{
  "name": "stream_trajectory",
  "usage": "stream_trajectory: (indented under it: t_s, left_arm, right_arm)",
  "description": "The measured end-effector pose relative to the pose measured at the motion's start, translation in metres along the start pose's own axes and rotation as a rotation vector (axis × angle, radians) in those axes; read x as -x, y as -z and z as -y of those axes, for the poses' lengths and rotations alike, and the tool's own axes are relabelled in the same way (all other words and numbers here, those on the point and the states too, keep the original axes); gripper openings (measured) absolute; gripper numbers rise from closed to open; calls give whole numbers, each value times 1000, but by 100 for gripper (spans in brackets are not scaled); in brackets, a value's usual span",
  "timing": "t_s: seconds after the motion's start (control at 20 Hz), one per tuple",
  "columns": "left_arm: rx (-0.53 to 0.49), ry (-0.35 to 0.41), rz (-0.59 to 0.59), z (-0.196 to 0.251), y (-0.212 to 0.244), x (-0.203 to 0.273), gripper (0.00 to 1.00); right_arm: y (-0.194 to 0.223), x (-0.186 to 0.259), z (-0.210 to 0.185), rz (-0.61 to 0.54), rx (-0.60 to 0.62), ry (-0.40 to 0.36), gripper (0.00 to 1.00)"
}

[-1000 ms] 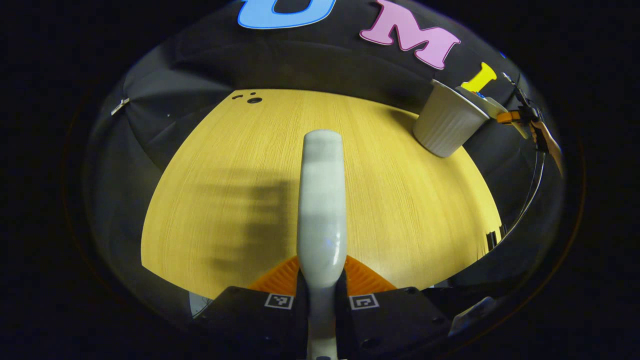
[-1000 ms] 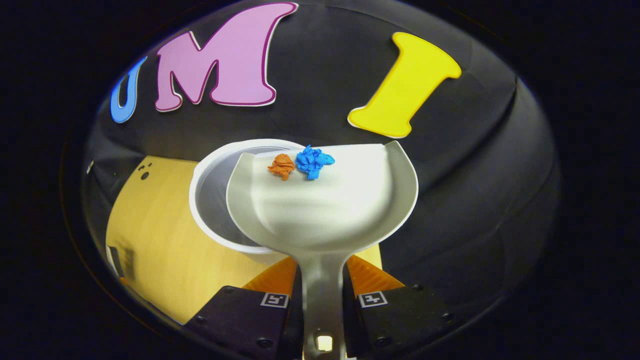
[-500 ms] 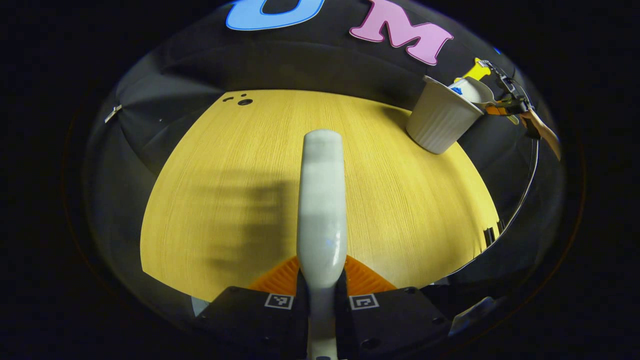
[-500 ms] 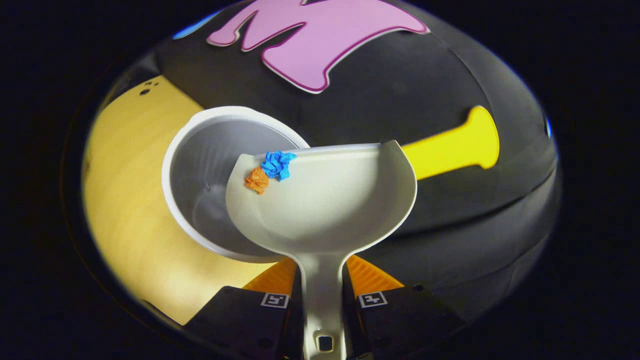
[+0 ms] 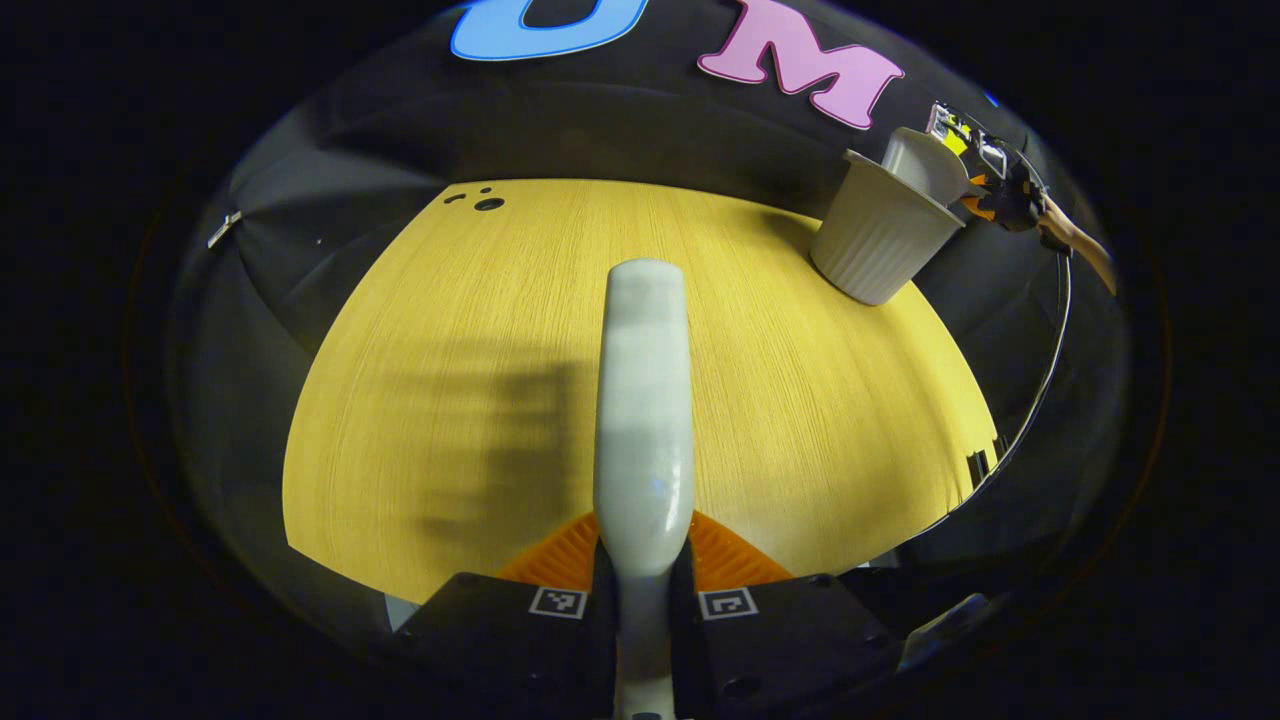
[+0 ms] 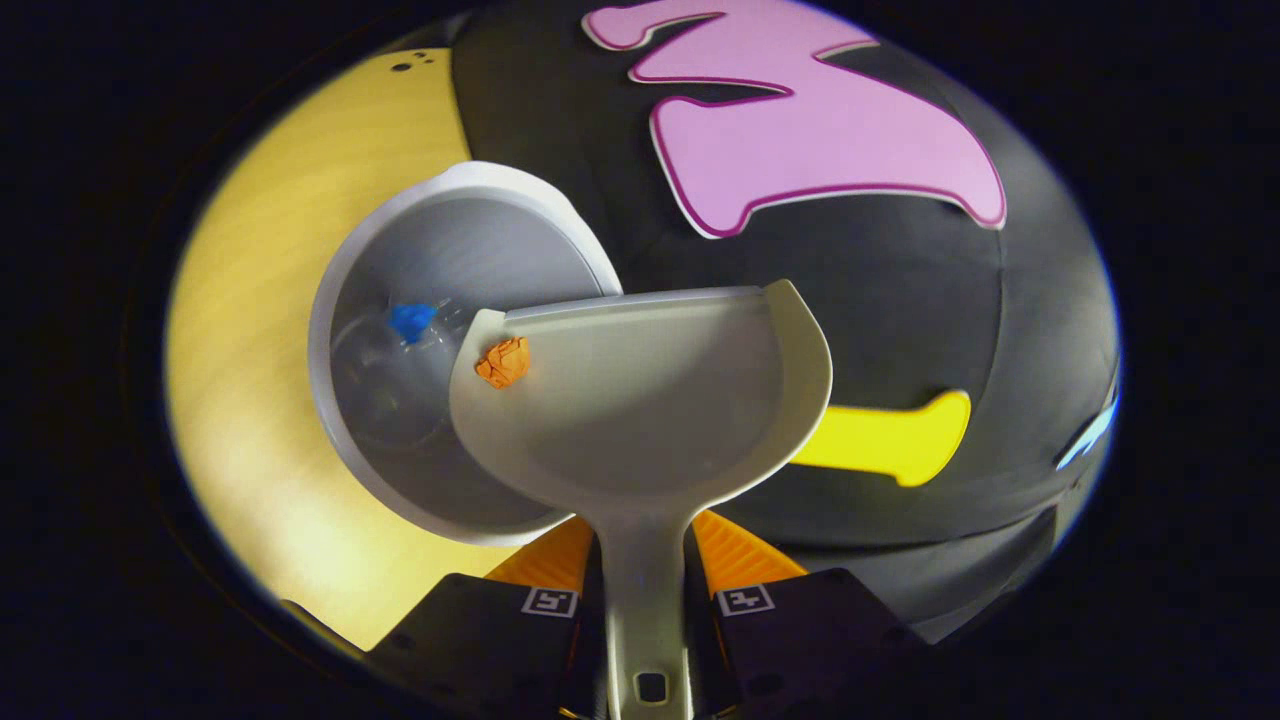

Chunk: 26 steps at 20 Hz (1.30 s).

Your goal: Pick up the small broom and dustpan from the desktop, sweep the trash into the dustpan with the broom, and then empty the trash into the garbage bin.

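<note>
My right gripper (image 6: 645, 575) is shut on the handle of the pale dustpan (image 6: 650, 400), which is rolled sideways over the white garbage bin (image 6: 400, 250). An orange paper scrap (image 6: 503, 361) clings to the pan's lower corner at the bin's mouth. A blue scrap (image 6: 411, 319) lies inside the bin. My left gripper (image 5: 643, 565) is shut on the white broom handle (image 5: 643, 400), held above the wooden desktop (image 5: 450, 300). In the left gripper view the bin (image 5: 880, 245) stands at the far right with the dustpan (image 5: 925, 165) tipped over it and the right gripper (image 5: 1010, 190) behind.
The bin stands near the desktop's far right corner against the black cloth wall. Small dark holes (image 5: 487, 202) mark the desktop's far left corner. A cable (image 5: 1050, 350) hangs down past the desk's right edge.
The dustpan has rolled further sideways over the bin. The blue scrap slid off it into the bin; the orange scrap slipped to the pan's lower corner. The broom stays still.
</note>
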<state>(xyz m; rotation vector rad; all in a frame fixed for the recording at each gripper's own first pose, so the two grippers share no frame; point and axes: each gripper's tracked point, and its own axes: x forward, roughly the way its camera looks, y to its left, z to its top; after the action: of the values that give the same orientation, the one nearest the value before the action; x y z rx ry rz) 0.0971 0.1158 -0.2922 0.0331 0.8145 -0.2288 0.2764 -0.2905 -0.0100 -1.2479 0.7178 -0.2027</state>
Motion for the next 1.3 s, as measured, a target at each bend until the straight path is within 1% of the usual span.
stream_trajectory:
  t_s: [0.05, 0.15, 0.2, 0.3, 0.35, 0.4, 0.45, 0.55, 0.6, 0.65, 0.75, 0.9, 0.95, 1.0, 1.05, 1.2, 1.25, 1.3]
  left_arm:
    - [1, 2, -1, -1, 0, 0, 27]
    - [-3, 3, -4, -2, 1, -1, 25]
    - [-7, 2, -5, -2, 1, -1, 27]
    - [-14, 3, -3, -1, 0, 0, 27]
    - [-16, 3, -2, -1, 0, 0, 26]
    - [-16, 3, -1, 0, 0, 1, 25]
    - [-16, 6, -2, 0, 1, 1, 27]
    - [-25, -1, 0, 0, -1, 1, 26]
    - [-28, -4, 6, 1, -1, 3, 25]
    - [-28, -9, 10, 2, 0, 4, 25]
    - [-32, -42, 25, -1, -3, 7, 25]
    - [-22, -46, 70, 1, -16, 17, 28]
    - [-19, -45, 88, 2, -20, 21, 26]
    - [-20, -46, 105, 3, -25, 24, 28]
    - [-22, -48, 122, 4, -30, 27, 28]
    - [-45, -49, 159, 8, -40, 36, 27]
    - [-47, -45, 167, 10, -42, 37, 27]
    - [-44, -37, 173, 13, -43, 40, 27]
  right_arm:
    - [-3, 2, 0, 8, 37, 8, 36]
    - [-6, 2, 1, 11, 90, 23, 35]
    - [-7, 2, 3, 7, 109, 26, 35]
    - [-7, 2, 2, 2, 141, 30, 31]
    - [-7, 1, 2, -1, 159, 40, 35]
    - [-7, 2, 1, -2, 179, 44, 36]
    - [-7, 1, 0, -3, 182, 38, 35]
    - [-6, 4, 2, -5, 158, 25, 35]
    - [-6, 6, 3, -8, 126, 19, 39]
    - [-5, 5, 5, -13, 83, 11, 35]
    - [-2, 11, 12, -24, -23, -10, 35]
    - [4, 22, 30, -29, -217, -41, 35]
    - [5, 27, 39, -27, -285, -48, 36]
    - [7, 32, 47, -31, -358, -57, 39]
    - [10, 36, 53, -34, -438, -78, 35]
    - [8, 60, 53, -22, -701, -186, 35]
    - [8, 55, 52, -14, -769, -205, 32]
    - [7, 53, 52, -2, -820, -217, 32]
